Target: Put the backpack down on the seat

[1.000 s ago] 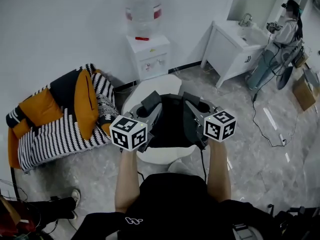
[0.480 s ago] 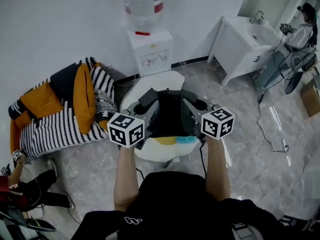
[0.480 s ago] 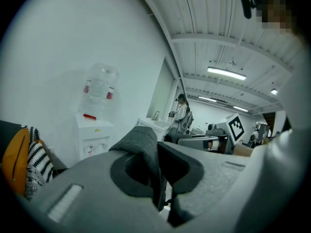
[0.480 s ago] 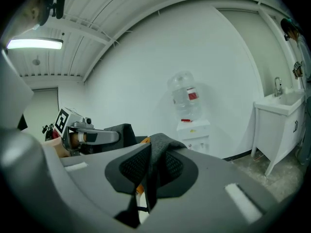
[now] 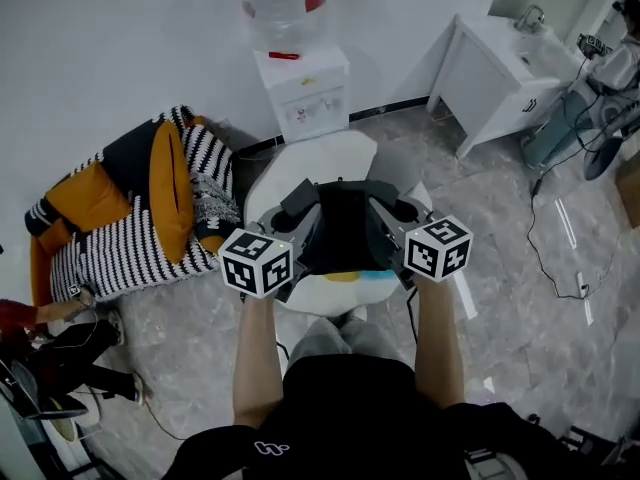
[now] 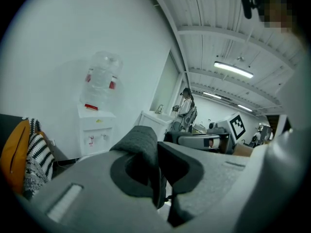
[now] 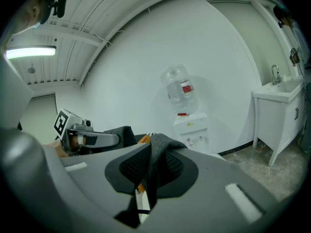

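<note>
– While clamped from both sides, where with the backpack?
– Hung between left gripper and right gripper, over front half of white seat; covering most of the sitting area, with only a yellow-and-blue strip showing past the bag's near edge; cannot tell whether touching down or just above.
– Fingers?
– Nearly closed on both sides, each with bag fabric between; from left gripper view, pinched on a fold of dark grey left strap, no gap showing at either pad; from right gripper view, same story, clamped on right strap standing up between the pads; nothing else held.
– Edges and clearance?
– Rear rim of seat bare beyond the bag; water dispenser just behind it, against the wall; striped sofa close on the left, near the seat's left rim, contact not clear; sink cabinet well apart at upper right; open grey floor right of the seat, crossed by a black cable; wearer's knees just below the seat's near edge; someone's legs at far left, beside the sofa.
</note>
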### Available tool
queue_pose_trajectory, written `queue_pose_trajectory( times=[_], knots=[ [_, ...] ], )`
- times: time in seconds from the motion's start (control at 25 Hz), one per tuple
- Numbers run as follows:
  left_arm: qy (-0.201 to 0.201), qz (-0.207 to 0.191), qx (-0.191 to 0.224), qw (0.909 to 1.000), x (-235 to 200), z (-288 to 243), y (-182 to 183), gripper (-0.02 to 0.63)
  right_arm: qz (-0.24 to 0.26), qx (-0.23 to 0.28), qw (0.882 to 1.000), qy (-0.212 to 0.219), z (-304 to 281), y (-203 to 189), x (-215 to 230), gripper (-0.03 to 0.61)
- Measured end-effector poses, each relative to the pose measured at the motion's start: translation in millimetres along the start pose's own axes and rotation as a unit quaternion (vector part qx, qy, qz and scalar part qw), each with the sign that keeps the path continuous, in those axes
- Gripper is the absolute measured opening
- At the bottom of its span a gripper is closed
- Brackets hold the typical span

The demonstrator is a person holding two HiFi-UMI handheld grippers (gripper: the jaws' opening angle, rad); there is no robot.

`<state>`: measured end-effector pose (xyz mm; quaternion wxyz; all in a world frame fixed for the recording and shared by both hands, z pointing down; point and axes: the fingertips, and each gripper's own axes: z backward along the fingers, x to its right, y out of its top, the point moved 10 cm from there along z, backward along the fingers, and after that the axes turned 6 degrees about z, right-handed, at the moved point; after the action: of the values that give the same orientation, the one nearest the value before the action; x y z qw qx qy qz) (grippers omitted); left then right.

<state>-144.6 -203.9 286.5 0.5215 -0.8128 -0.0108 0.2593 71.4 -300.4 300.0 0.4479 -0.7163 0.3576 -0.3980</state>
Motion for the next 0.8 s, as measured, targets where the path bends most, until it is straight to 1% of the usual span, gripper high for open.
queue_pose_trajectory(
  times=[0.24,0.44,0.8],
  knots=[
    [-0.008,0.019,-0.019,0.9996,-26.3,-14.9,-11.4,0.029,-0.024,-0.025,0.999,-0.010,-22.9,-19.5,8.9,0.037],
    [-0.012,0.023,-0.040,0.9989,-49.2,-24.9,-19.9,0.029,-0.036,-0.044,0.998,-0.012,-41.4,-34.5,15.2,0.037],
    [-0.016,0.038,-0.051,0.9978,-91.3,-46.8,-32.5,0.029,-0.040,-0.068,0.997,-0.013,-81.6,-52.4,36.8,0.037]
  ],
)
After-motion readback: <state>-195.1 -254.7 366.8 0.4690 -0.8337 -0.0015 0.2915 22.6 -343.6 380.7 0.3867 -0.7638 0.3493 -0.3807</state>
